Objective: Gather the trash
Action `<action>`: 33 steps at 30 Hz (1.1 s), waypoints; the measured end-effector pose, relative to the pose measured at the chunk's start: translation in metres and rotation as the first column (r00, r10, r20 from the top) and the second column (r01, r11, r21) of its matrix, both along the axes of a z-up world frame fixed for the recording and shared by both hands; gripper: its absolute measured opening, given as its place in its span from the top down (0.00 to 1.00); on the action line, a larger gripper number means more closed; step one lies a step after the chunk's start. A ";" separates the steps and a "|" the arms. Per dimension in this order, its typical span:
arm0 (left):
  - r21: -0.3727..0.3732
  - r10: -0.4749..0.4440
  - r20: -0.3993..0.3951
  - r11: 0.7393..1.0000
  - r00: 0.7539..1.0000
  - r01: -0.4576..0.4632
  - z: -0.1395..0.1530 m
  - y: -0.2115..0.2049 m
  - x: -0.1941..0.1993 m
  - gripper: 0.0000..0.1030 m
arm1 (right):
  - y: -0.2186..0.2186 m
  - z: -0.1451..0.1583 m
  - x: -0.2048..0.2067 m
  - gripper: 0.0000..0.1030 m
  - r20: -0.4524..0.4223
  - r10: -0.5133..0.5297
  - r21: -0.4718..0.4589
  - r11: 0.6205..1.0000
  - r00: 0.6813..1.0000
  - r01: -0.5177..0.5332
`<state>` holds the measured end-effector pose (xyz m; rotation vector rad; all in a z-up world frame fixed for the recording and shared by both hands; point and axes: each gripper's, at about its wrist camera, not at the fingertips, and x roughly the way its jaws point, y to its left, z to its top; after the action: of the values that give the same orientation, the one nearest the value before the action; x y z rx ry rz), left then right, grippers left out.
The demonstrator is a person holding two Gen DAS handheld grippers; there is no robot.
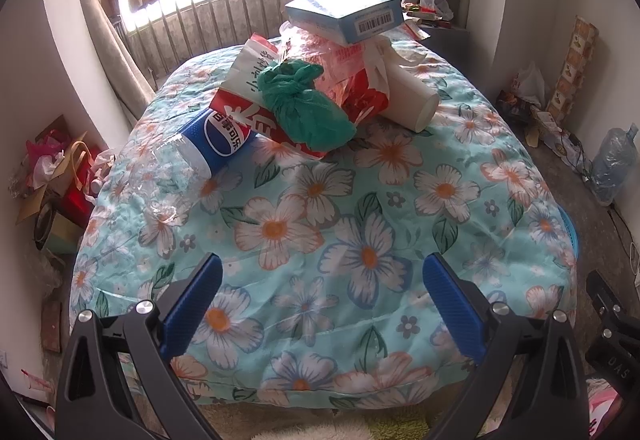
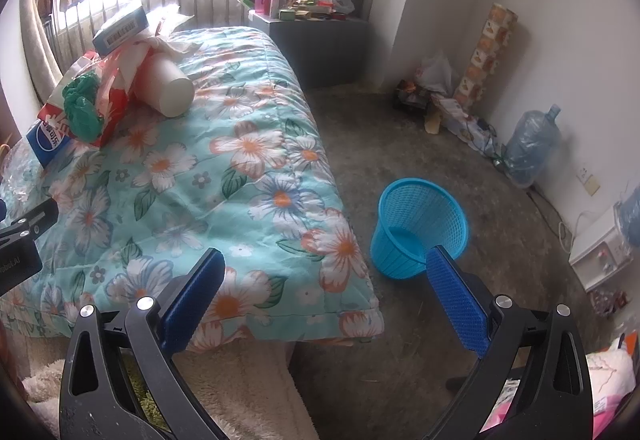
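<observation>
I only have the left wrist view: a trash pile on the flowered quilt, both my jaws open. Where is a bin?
Observer: A blue mesh basket stands upright on the floor beside the bed, shown in the right wrist view.
Operator: Anything in it?
Observer: It looks empty; its bottom shows bare.
Operator: Is the right gripper free?
Observer: Yes, the right gripper is open with nothing between its fingers, over the quilt's corner.

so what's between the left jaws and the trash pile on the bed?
Only bare floral quilt, seen in the left wrist view, up to the trash pile.
</observation>
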<state>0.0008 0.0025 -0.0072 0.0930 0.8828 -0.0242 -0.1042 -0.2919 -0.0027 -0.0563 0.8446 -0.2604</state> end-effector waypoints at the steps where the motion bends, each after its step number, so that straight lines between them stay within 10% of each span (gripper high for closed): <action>1: 0.000 0.000 0.000 1.000 1.000 0.000 0.000 0.000 0.000 0.05 | 0.000 0.000 0.000 0.06 0.000 0.000 0.002 1.000 1.000 0.000; 33: 0.011 0.023 -0.004 1.000 1.000 -0.023 -0.001 0.007 0.003 0.05 | 0.003 -0.001 0.003 0.06 0.001 -0.002 0.004 1.000 1.000 0.002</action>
<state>0.0042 0.0098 -0.0077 0.0935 0.8881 0.0016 -0.1012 -0.2891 -0.0033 -0.0522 0.8444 -0.2605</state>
